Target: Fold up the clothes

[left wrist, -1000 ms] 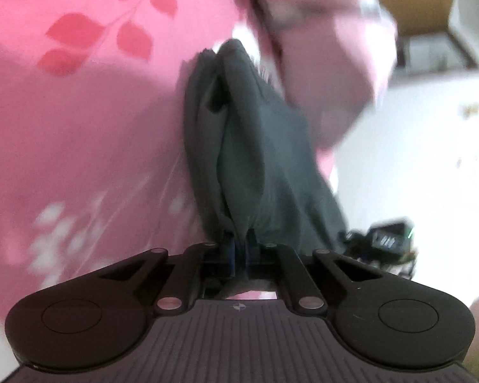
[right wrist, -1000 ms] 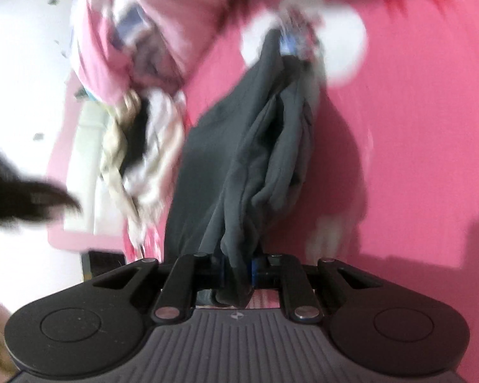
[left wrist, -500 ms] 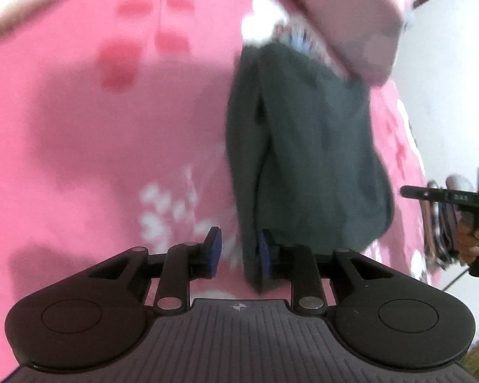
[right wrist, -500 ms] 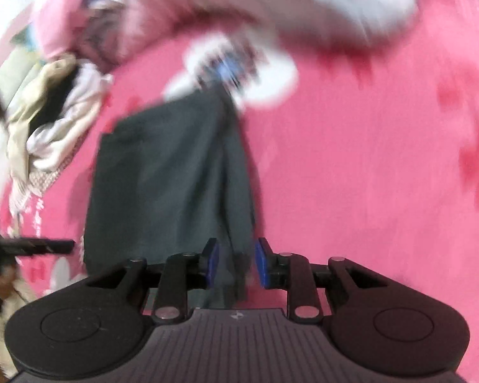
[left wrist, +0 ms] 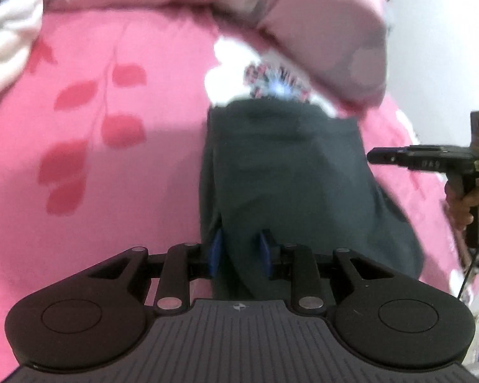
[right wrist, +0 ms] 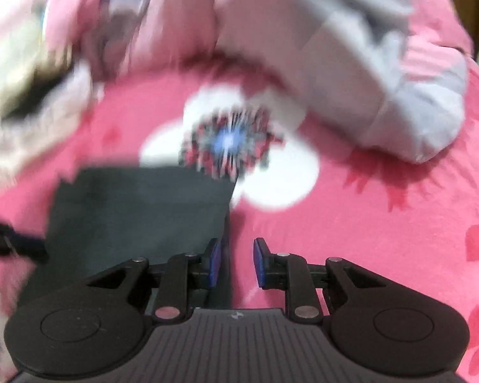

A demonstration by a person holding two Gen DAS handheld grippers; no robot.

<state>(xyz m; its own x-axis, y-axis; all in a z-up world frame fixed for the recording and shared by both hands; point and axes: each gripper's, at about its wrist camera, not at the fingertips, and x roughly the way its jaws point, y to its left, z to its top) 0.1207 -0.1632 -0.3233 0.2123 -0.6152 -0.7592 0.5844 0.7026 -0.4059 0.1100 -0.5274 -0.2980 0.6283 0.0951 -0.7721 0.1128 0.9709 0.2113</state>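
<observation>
Dark garment (left wrist: 287, 172) folded, left view alone shows right gripper (left wrist: 372, 155)

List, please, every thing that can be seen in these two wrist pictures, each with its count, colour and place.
dark grey garment: one, dark grey, flat on the bedsheet, in front of both grippers
bedsheet: one, pink with red leaves and a white flower, under everything
quilt: one, pale pink, bunched beyond the garment
light cloths: count unclear, white and beige, far left, blurred
left gripper: one, black with blue pads, jaws apart, garment between them
right gripper: one, black with blue pads, jaws closing, garment's edge between them
hand: one, on the right gripper's handle
</observation>
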